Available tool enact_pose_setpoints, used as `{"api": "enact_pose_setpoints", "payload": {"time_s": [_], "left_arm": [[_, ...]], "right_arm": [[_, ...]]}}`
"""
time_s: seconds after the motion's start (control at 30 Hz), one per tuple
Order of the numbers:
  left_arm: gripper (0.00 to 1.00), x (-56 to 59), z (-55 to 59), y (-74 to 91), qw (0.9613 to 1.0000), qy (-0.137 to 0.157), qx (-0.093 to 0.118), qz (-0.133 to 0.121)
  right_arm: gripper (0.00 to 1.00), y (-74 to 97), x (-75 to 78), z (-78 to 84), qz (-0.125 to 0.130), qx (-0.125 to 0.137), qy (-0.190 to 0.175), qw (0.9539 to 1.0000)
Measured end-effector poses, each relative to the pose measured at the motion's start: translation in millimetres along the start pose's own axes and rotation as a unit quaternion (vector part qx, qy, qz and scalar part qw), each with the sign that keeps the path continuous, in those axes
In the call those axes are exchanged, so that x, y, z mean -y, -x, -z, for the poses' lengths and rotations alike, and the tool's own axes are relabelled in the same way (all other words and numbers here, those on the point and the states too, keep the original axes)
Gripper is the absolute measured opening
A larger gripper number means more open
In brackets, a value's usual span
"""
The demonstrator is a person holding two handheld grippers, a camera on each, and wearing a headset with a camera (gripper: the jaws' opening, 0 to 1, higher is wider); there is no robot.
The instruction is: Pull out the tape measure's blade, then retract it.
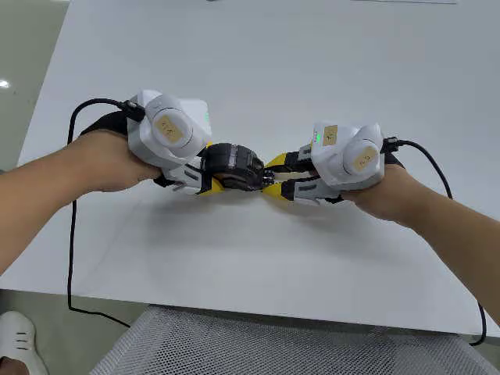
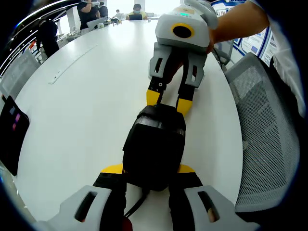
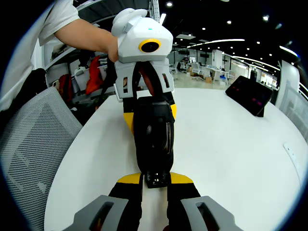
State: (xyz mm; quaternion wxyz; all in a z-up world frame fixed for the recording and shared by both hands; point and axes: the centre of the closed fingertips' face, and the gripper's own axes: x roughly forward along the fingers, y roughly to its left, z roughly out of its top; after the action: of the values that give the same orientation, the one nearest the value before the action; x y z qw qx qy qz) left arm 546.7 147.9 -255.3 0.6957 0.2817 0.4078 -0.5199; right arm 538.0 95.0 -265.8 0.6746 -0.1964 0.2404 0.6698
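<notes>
Tape measure front and centre, a black case over the white bench, caught between both grippers. Left gripper comes in from the left and pinches the case across its sides; in the left gripper view its yellow-tipped jaws hug the body tight. Right gripper meets it from the right, jaws closed in on the small tab at the case's end, tips right up against the case. Whether the case touches the bench is hard to tell. Mesh chair sits at the near edge.
</notes>
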Motion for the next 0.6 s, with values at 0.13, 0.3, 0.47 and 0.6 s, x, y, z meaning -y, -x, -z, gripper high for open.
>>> {"api": "enact_pose_setpoints", "payload": {"time_s": [0.13, 0.3, 0.47, 0.6], "left_arm": [[0.29, 0.0, 0.2, 0.0, 1.0, -0.003, 0.0, -0.001], [0.29, 1.5, 0.6, 0.7, 0.9999, -0.013, 0.0, 0.002], [0.29, 1.0, 0.5, 0.6, 1.0, -0.01, 0.001, 0.001], [0.29, 0.9, 0.8, 0.7, 0.9999, -0.01, 0.0, 0.001]], "right_arm": [[0.15, 0.6, -0.3, 0.3, 0.002, -0.002, -0.002, 1.0], [0.11, 2.3, 1.9, 1.0, 0.002, 0.0, -0.012, 0.9999], [0.11, 3.2, -5.4, -5.0, 0.002, -0.003, -0.004, 1.0], [0.11, 3.3, -5.3, -4.8, 0.002, -0.001, -0.005, 1.0]]}}
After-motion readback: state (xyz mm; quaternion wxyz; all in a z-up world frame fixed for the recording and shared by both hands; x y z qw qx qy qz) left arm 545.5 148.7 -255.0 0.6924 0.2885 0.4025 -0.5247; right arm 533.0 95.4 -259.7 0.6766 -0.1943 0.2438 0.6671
